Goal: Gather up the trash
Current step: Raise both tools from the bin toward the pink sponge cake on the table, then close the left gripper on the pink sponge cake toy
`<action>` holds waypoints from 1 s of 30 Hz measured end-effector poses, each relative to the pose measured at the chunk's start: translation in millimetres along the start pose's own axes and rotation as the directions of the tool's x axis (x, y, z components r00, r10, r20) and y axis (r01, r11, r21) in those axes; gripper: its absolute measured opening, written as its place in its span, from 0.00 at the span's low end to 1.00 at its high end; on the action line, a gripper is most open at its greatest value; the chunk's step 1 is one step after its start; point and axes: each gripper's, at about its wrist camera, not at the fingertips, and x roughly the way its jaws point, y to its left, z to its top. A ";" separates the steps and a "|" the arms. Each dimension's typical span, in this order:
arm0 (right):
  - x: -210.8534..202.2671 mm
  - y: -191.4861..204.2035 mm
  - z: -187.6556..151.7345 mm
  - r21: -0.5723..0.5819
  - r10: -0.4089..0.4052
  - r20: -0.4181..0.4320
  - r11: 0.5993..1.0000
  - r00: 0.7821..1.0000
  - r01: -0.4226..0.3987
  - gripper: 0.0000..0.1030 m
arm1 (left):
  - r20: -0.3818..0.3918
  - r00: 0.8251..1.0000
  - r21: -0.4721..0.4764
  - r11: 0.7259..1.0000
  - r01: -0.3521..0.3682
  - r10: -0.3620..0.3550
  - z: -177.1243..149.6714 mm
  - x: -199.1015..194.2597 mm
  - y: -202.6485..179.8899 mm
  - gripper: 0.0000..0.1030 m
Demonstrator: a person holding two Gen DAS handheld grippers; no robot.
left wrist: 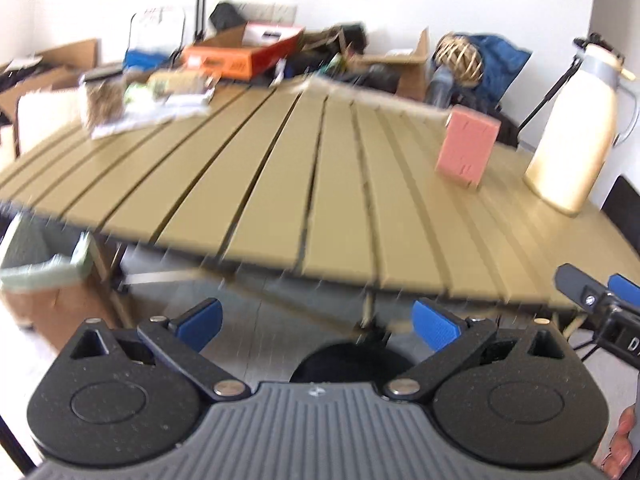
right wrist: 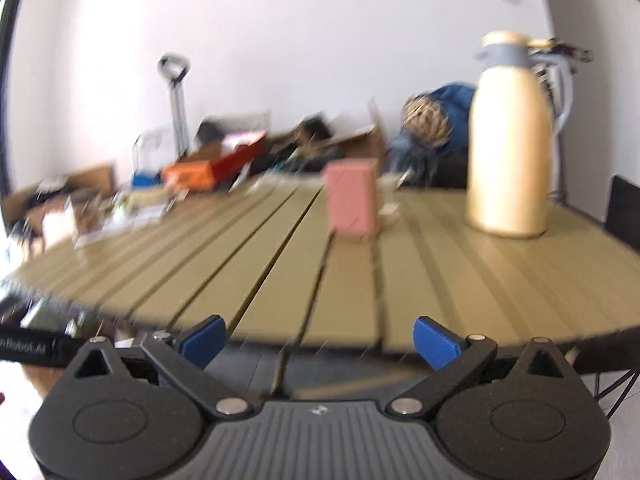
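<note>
Olive slatted table (left wrist: 280, 184) fills mid-frame in both blurred views. One cream jug (left wrist: 576, 128) stands at the right, one pink box (left wrist: 468, 144) upright beside it, and one heap of wrappers and paper trash (left wrist: 132, 104) lies upper left. Two tongs, left gripper (left wrist: 316, 324) and right gripper (right wrist: 318, 342), gape wide at the near edge, gripping and touching nothing.

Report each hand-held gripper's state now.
Left hand-held gripper: open, holding nothing.
Right hand-held gripper: open, holding nothing.
</note>
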 end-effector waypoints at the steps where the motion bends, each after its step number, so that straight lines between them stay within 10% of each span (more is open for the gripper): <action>1: 0.8 -8.3 6.7 0.017 -0.011 0.022 1.000 1.000 0.010 0.98 | 0.015 1.000 0.012 1.000 0.007 -0.008 8.0 3.5 -5.7 1.00; 12: 45.6 -95.1 68.5 0.112 -0.073 0.158 0.992 0.985 0.056 1.00 | 0.143 0.987 0.200 0.979 0.039 -0.068 85.0 61.2 -97.2 1.00; 30: 123.8 -176.9 74.5 0.260 -0.140 0.083 0.959 0.987 0.114 1.00 | 0.028 0.990 0.304 0.945 0.123 -0.137 136.6 215.0 -192.2 1.00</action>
